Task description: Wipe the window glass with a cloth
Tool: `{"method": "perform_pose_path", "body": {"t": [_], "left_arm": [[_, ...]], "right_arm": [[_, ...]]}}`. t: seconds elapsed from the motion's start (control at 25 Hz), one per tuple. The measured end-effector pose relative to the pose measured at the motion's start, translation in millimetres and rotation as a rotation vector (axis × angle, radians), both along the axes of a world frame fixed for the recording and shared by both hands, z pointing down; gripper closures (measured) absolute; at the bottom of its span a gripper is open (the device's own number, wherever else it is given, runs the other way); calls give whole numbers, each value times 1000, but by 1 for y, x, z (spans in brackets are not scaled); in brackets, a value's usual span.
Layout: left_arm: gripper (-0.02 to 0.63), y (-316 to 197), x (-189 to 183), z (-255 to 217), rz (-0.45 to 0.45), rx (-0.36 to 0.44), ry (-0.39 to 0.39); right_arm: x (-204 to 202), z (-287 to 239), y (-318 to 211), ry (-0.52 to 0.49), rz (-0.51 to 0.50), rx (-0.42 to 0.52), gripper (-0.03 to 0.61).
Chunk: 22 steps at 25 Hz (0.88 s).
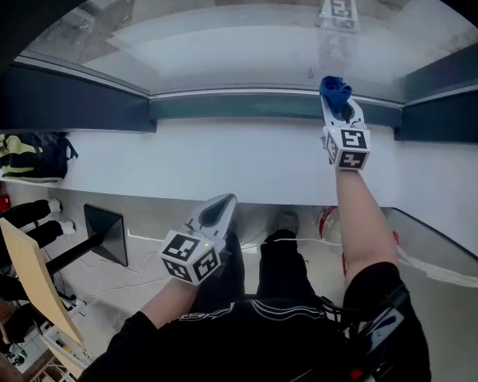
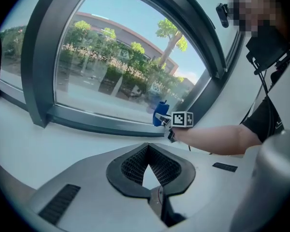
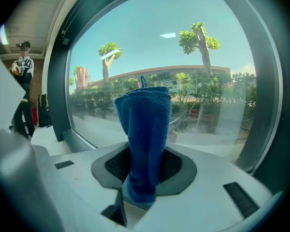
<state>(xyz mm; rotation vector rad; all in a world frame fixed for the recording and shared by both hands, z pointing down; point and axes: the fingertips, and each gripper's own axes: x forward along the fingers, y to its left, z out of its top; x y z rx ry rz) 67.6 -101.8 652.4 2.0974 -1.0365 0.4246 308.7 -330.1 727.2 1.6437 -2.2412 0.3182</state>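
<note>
Clearly the right gripper (image 1: 337, 100), pinching the blue cloth (image 1: 334, 87), is nearest the window glass (image 1: 247, 46) just ahead; the left gripper (image 1: 221, 207) hangs back, closed and empty.

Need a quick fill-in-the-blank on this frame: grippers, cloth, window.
The right hand-held gripper is shut on a ____ cloth.
The left hand-held gripper holds ____.
Beyond the window glass, leafy ____ stand outside.
Missing words: blue; nothing; trees.
</note>
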Motion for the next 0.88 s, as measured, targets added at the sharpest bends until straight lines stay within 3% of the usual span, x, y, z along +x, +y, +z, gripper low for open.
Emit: {"method": "perform_pose_path", "body": {"t": [0.28,0.56,0.68,0.88], "left_arm": [[607,2,70,11,47,-14,-25],[607,1,140,6,110,3,-29],[607,1,148,12,116,-4,-31],[607,4,169,-2,138,11,-13]], "right_arm": [[118,8,3,-7,103,9,468],[248,20,23,-46,312,-18,468],[266,28,26,-53,345,-31,469],[249,13,42,-104,311,-38,469]]}}
